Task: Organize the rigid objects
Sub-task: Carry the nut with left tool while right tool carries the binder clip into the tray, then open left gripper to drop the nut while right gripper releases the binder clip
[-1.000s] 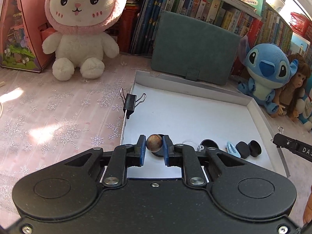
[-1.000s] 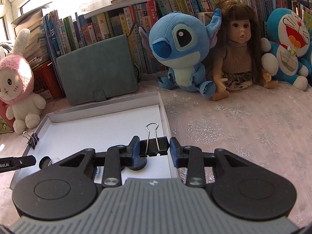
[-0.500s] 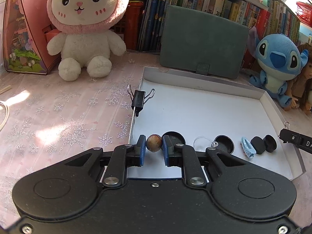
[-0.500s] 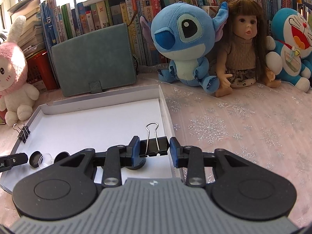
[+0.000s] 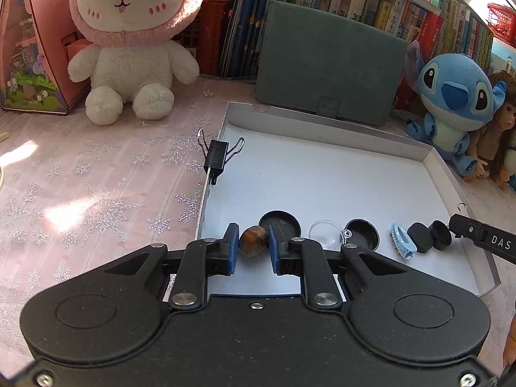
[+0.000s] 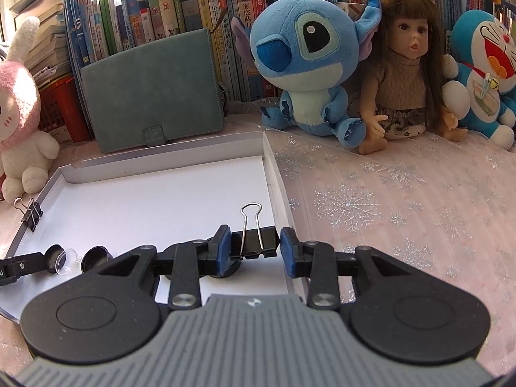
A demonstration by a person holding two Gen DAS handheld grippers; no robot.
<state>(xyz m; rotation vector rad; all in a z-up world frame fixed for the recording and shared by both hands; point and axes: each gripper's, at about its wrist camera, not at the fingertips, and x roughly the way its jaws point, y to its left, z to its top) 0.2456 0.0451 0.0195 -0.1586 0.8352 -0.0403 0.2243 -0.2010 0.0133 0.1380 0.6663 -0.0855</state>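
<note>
My left gripper (image 5: pixel 253 245) is shut on a small brown nut-like ball (image 5: pixel 253 241), held just above the near edge of the white tray (image 5: pixel 322 174). My right gripper (image 6: pixel 254 251) is over the tray's right rim (image 6: pixel 279 177). Its jaws are opening, and a black binder clip (image 6: pixel 254 245) stands between the blue pads (image 6: pixel 224 247) with a thin gap on each side. The clip sits on that rim with its wire handle upright. A second black binder clip (image 5: pixel 216 160) grips the tray's left rim.
Along the tray's near side lie two black lids (image 5: pixel 280 224), a clear ring (image 5: pixel 324 228), a light blue hair clip (image 5: pixel 401 245) and two black caps (image 5: pixel 419 242). A green case (image 5: pixel 329 61), books and plush toys (image 6: pixel 300 64) line the back.
The right pads have parted slightly from the binder clip they were pressing. The left gripper still holds the ball, and more of the tray's near row now shows.
</note>
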